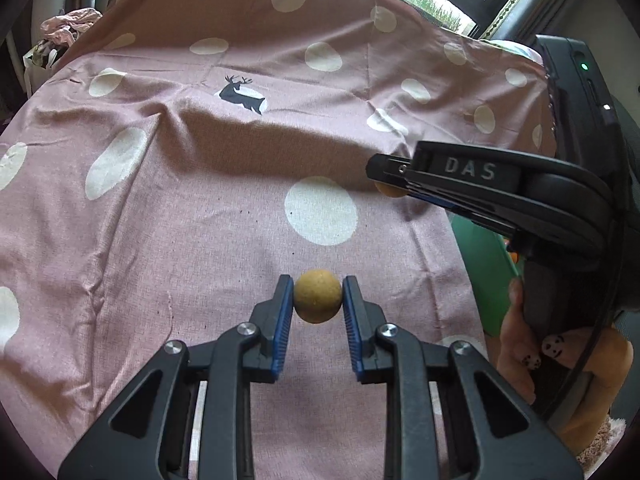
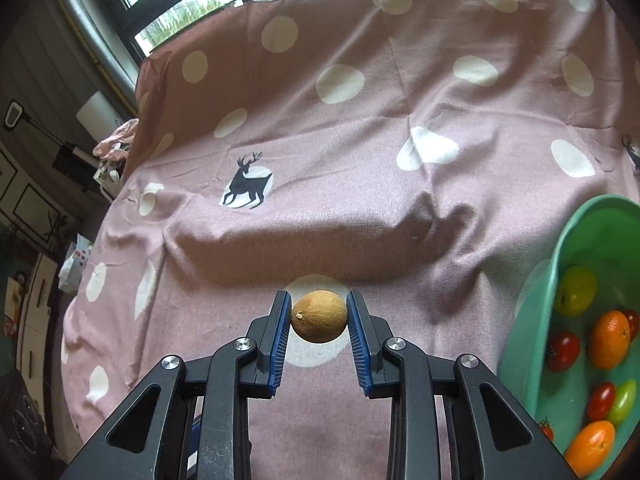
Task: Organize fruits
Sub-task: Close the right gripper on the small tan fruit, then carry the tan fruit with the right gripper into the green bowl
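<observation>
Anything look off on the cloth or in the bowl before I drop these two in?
Nothing stands out. Each gripper, left and right, grips a small brown fruit squarely. The green bowl holds its fruit, nothing spilled; the pink cloth is only wrinkled.

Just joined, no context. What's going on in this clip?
Fruit sorting with two handheld grippers. The left gripper is shut on a small tan round fruit; the right gripper is shut on a second tan fruit. Both hang above the pink spotted cloth. A green bowl to the right holds oranges and tomatoes.
</observation>
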The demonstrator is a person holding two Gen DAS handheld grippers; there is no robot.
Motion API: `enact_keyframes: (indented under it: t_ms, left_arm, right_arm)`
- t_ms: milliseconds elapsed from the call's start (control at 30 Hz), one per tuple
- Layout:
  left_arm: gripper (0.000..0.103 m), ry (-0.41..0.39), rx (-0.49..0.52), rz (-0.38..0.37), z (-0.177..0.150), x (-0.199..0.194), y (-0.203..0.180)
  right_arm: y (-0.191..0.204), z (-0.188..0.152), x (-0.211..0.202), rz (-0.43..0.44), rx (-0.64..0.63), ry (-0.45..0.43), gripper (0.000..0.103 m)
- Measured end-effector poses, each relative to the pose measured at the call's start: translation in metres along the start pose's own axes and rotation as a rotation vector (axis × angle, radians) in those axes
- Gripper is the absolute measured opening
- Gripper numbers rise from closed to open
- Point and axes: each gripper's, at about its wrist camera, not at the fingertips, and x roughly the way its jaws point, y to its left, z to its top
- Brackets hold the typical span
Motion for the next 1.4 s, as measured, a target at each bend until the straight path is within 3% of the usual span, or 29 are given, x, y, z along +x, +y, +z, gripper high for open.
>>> enact_keyframes:
  t_ms: [400, 633, 1033, 1400]
  left_arm:
    - [0.024, -0.103, 0.072, -0.070, 0.000, -0.036, -0.026]
    - [0.024, -0.137, 0.137, -0.128, -0.003, -0.050, -0.059]
    - [0.024, -0.115, 0.272, -0.179, 0.008, -0.023, -0.140]
    - [0.024, -0.017, 0.335, -0.209, 0.008, 0.024, -0.180]
  right_arm:
    - [-0.028, -0.031, -0.092, -0.046, 0.065, -0.200, 0.030]
    - [-0.063, -0.054, -0.127, -0.153, 0.168, -0.256, 0.030]
    - [-0.131, -0.062, -0.142, -0.144, 0.327, -0.261, 0.030]
    - [-0.163, -0.069, -0.138, -0.146, 0.407, -0.217, 0.031]
